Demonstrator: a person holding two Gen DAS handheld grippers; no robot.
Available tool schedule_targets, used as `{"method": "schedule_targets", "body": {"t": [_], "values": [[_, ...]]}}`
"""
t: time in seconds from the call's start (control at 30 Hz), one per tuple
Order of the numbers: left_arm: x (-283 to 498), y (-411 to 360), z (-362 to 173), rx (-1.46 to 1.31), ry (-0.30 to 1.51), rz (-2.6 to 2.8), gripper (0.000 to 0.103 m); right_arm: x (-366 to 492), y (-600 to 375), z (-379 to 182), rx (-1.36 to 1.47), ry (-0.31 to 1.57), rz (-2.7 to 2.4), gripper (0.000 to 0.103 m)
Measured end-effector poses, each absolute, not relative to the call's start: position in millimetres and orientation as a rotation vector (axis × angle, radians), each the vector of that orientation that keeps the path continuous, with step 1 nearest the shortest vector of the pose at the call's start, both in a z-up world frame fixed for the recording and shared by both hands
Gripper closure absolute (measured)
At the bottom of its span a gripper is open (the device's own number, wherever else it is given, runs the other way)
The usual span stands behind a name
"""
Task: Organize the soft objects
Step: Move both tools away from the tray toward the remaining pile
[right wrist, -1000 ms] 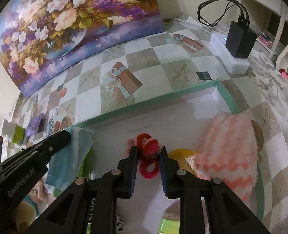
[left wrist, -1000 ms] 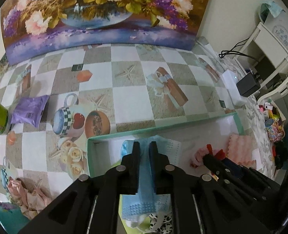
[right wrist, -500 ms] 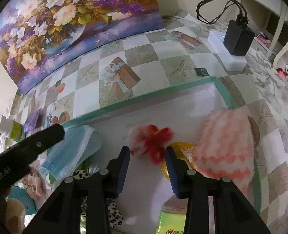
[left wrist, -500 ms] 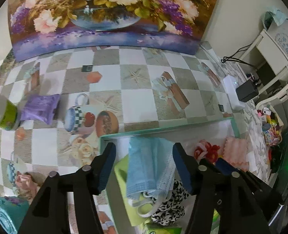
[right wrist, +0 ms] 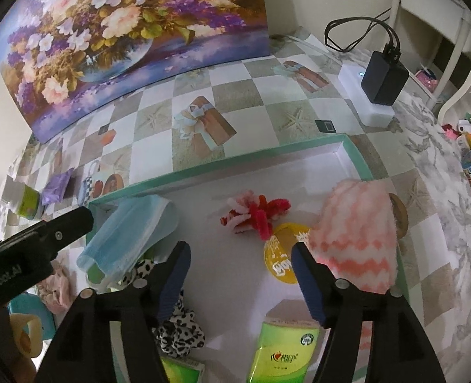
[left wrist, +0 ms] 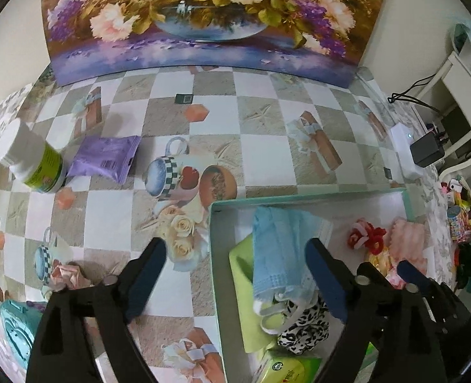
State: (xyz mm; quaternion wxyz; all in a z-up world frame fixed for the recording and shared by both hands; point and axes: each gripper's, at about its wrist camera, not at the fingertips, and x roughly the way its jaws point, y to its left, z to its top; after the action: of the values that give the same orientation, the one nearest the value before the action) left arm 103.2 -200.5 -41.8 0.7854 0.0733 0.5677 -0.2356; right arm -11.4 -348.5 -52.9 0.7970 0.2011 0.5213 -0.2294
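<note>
Right tongs (right wrist: 240, 263) just opened, empty, above tray (right wrist: 222, 164); red chenille scrunchie (right wrist: 256, 215) lying beyond, blue mask (right wrist: 130, 233) left

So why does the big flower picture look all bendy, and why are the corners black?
Both wrist views use a fisheye lens: it bows the flower painting in the left view and tilts and curves it in the right view; the black corners are the lens's round edge. Both views are sharp, evenly lit.
</note>
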Motion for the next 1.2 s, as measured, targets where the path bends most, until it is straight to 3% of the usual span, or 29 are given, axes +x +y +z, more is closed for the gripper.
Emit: {"method": "schedule_targets", "body": {"t": [0.1,0.17,0.8,1.2], "values": [[100.6,-196.5,-41.9,0.154,1.213,-0.495,0.000,-13.7,-346.9,-50.6,0.412,1.119,-0.516,0.017],[100.0,-194.1,-42.9,0.154,1.218,-0.491,0.000,-15.3,-346.4,-49.1,0.394,1.119,-0.535,0.000],[98.8,-157.8,-22.5,0.098,1.184,-0.484,0.000,-18.8,-335.8,-37.0,0.391,1.103,-0.526,0.000],[125.3,-76.5,4.5,0.050,1.094,-0.331,0.000,-7.8,-304.4,-16.1,0.357,1.057,-0.461,0.000]]}}
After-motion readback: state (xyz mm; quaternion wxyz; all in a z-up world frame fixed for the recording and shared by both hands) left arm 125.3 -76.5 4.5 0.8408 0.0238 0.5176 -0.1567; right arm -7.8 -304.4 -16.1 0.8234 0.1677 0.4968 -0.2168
